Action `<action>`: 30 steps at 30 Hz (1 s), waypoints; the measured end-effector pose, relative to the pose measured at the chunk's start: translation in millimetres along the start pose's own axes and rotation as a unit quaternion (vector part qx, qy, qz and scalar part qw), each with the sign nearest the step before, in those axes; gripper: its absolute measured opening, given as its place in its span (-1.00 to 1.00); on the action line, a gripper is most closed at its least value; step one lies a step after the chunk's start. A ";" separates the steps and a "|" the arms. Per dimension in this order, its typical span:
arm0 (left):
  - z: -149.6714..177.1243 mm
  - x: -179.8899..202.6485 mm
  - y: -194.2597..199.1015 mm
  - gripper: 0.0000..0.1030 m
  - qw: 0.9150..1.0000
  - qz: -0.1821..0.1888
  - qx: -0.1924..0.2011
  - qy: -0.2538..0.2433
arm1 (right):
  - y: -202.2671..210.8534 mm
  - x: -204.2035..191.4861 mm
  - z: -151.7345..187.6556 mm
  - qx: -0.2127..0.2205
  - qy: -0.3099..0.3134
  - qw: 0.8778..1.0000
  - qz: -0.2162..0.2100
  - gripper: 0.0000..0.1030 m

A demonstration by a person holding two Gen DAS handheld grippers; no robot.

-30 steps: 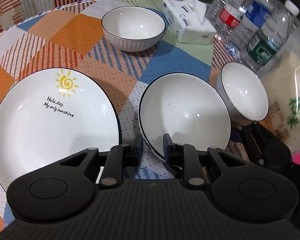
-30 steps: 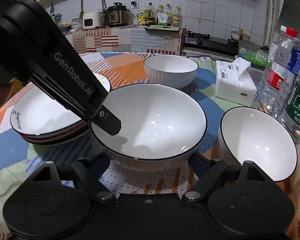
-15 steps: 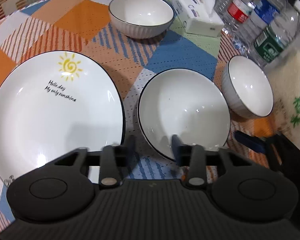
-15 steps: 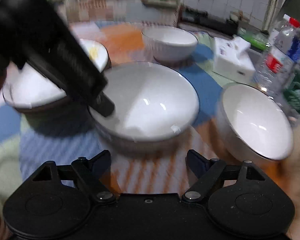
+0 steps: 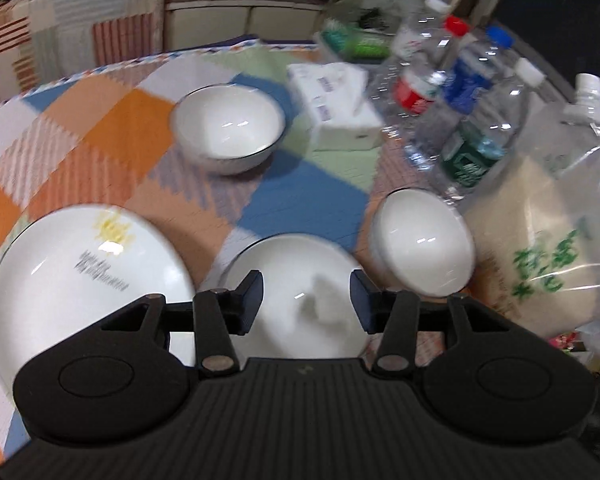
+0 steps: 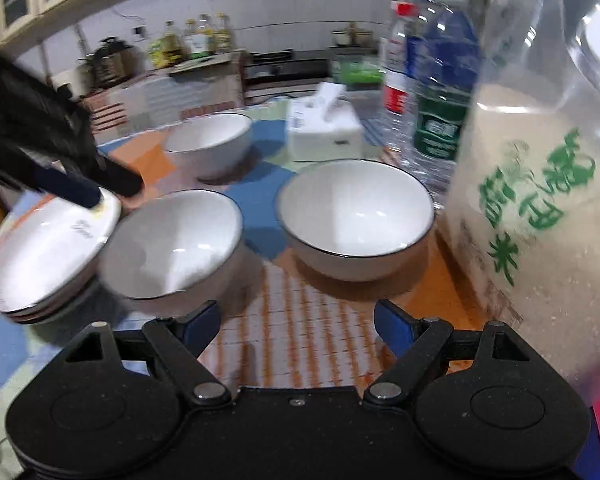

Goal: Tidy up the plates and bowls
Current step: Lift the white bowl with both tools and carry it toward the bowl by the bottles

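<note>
The left gripper (image 5: 305, 304) hangs above the table, and its jaws are opening. Nothing is pinched between its two dark fingers (image 5: 248, 300). Under the gap between them sits a white round bowl with a thin dark rim (image 5: 296, 280), resting on the checked cloth of orange, blue and green (image 5: 292, 192). No finger touches it.

To the left of the left finger lies a big white plate with a yellow sun and small black writing (image 5: 80, 276). In the right wrist view this plate is on top of a small stack of plates. To the right of the right finger is a smaller white bowl with a dark rim (image 5: 421, 244). Far ahead of the fingers stands a third white bowl (image 5: 230, 126), with a white tissue box (image 5: 335, 110) just beside it.

The right gripper (image 6: 298, 324) is wide open with nothing in it. Between its blue-padded fingers (image 6: 391, 326) you see only the striped cloth. The smaller bowl sits ahead of them, a bit to the right, and does not touch them. The first bowl is ahead of the left finger, very near it.

Clear plastic water bottles (image 6: 439, 92) stand past the smaller bowl. A big clear bag of rice with green writing (image 6: 539, 200) fills the space right of the right finger.
</note>
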State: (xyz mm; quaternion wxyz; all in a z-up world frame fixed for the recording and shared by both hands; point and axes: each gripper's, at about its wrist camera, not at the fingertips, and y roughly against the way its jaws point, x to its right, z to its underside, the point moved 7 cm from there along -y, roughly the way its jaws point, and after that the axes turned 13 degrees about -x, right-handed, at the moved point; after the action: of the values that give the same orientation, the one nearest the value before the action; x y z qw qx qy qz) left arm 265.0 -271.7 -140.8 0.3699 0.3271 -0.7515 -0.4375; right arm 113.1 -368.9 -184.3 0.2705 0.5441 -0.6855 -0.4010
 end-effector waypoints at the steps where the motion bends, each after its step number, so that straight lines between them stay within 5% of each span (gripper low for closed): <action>1: -4.4 6.9 -3.2 -0.09 1.000 0.003 0.001 -0.010 | -4.6 4.0 -0.9 0.005 -0.013 1.000 0.001 0.69; 9: -32.6 52.0 -43.4 -0.09 0.997 0.016 0.008 -0.068 | -34.0 22.4 -11.7 0.033 -0.063 0.997 0.013 0.68; 14: -43.9 62.4 -75.1 -0.09 0.995 -0.006 0.001 -0.101 | -44.2 25.9 -16.0 0.035 -0.069 0.997 0.012 0.68; 22: -44.3 63.4 -107.7 -0.18 0.992 0.002 -0.043 -0.116 | -59.0 25.4 -20.9 0.019 -0.038 0.998 0.044 0.69; 29: -47.9 56.9 -125.2 -0.54 0.995 0.019 -0.062 -0.081 | -68.8 25.9 -30.4 0.025 -0.022 0.998 0.047 0.71; 30: -48.7 56.2 -125.0 -0.73 0.995 0.023 -0.061 -0.077 | -69.6 25.1 -31.0 0.028 -0.019 0.998 0.046 0.71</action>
State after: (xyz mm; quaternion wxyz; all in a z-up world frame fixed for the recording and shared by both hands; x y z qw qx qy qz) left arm 298.3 -388.2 -221.4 0.3398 0.2520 -0.7573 -0.4976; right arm 168.4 -407.0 -228.2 0.2603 0.5118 -0.7257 -0.3791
